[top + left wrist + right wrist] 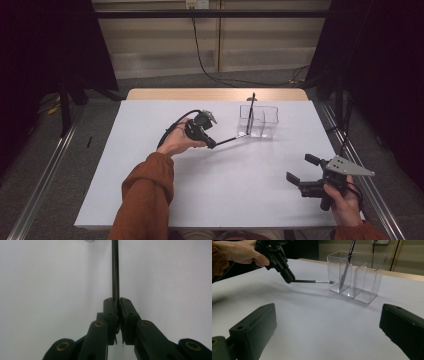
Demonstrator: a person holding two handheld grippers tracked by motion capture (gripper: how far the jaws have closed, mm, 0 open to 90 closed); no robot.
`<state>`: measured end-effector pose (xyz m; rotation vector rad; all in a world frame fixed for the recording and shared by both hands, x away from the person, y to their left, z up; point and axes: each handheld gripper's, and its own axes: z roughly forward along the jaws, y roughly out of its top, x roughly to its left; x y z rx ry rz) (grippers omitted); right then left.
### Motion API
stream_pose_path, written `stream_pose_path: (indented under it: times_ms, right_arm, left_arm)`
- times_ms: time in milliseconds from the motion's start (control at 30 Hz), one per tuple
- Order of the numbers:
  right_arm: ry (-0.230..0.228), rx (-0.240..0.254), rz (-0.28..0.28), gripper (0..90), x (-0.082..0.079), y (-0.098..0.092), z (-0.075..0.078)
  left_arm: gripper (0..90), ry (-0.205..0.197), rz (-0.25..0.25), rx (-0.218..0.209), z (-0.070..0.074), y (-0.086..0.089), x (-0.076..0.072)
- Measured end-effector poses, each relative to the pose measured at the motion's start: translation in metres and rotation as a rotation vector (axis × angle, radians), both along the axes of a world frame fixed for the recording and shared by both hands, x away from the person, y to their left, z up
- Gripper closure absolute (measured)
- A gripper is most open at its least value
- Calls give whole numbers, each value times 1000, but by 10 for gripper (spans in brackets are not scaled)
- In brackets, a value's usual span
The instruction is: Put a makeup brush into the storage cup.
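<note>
My left gripper (212, 144) is shut on the handle of a thin dark brush (230, 140), held just above the white table. The brush points level at a clear organizer (261, 123), and its bristle tip (331, 282) is at the organizer's (372, 275) near left wall; whether they touch I cannot tell. In the left gripper view the pads (111, 310) pinch the brush (115, 270), which runs straight ahead. A second dark brush (348, 262) leans upright in the left compartment. My right gripper (301, 168) stands open with nothing between its jaws, near the table's right front.
The white table top (200, 200) has bare room in the middle and along the front. A wooden strip (215, 94) runs along its far edge. A metal rail (45, 170) runs along the floor to the left, and dark curtains stand at both sides.
</note>
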<state>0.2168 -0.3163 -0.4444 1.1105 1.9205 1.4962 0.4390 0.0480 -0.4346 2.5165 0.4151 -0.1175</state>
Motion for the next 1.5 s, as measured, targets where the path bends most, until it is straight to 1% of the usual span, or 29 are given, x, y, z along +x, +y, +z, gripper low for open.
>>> stream_pose_path:
  times_ms: [67,100,133,200,233,300,333,467,600,667,700,733,767,800,900,967,1033,1100,1167,1200,1233,1300,1400,1500]
  right_arm:
    - [0,-1,1,4,0,0,0]
    - [-2,-1,2,4,0,0,0]
    - [-2,0,3,4,0,1,0]
    - [-2,3,2,4,0,1,0]
    - [-2,3,3,4,0,1,0]
    - [-2,4,3,4,1,1,0]
    - [-2,4,3,4,1,1,0]
    - [-2,6,6,4,0,1,0]
    - [0,12,5,4,1,2,0]
    - [0,14,7,4,1,2,0]
    - [2,13,10,4,1,2,0]
    - [3,11,14,2,1,1,0]
    - [6,17,16,1,2,2,1]
    - [6,19,18,1,2,1,1]
    - [3,23,21,1,2,2,1]
    - [4,27,23,0,2,2,1]
    - [5,39,21,0,3,3,1]
    - [4,52,26,0,3,4,2]
    - [-3,51,32,0,3,5,2]
    - [-5,55,32,0,3,5,2]
    - [-10,61,31,0,3,6,3]
    - [-13,67,33,0,4,7,3]
    - [-18,69,39,0,5,9,4]
    - [-20,60,47,0,6,11,4]
  left_arm:
    - [844,-8,9,-29,1,2,-2]
    - [843,-4,14,-54,2,4,-4]
    - [843,-16,16,-52,3,5,-5]
    - [843,-16,22,-84,4,8,-6]
    - [843,-20,17,-88,5,9,-6]
    - [843,-23,23,-109,6,11,-8]
    - [843,-31,31,-117,7,12,-8]
    - [843,-40,54,-156,7,17,-10]
    - [843,-52,65,-194,8,21,-12]
    - [843,-56,62,-196,8,22,-14]
    - [843,-54,63,-205,8,21,-15]
    - [843,-63,58,-203,9,22,-16]
    - [843,-65,61,-210,9,22,-17]
    - [843,-65,60,-229,10,22,-19]
    - [843,-81,71,-256,12,23,-22]
    - [843,-92,96,-266,11,23,-24]
    - [843,-105,100,-272,9,24,-26]
    - [843,-108,109,-299,7,25,-29]
    - [843,-106,111,-314,7,26,-30]
    - [843,-111,114,-321,7,27,-31]
    - [843,-108,115,-326,7,28,-31]
    - [843,-120,121,-343,8,29,-33]
    - [843,-123,132,-376,9,32,-34]
    - [843,-137,136,-386,10,34,-36]
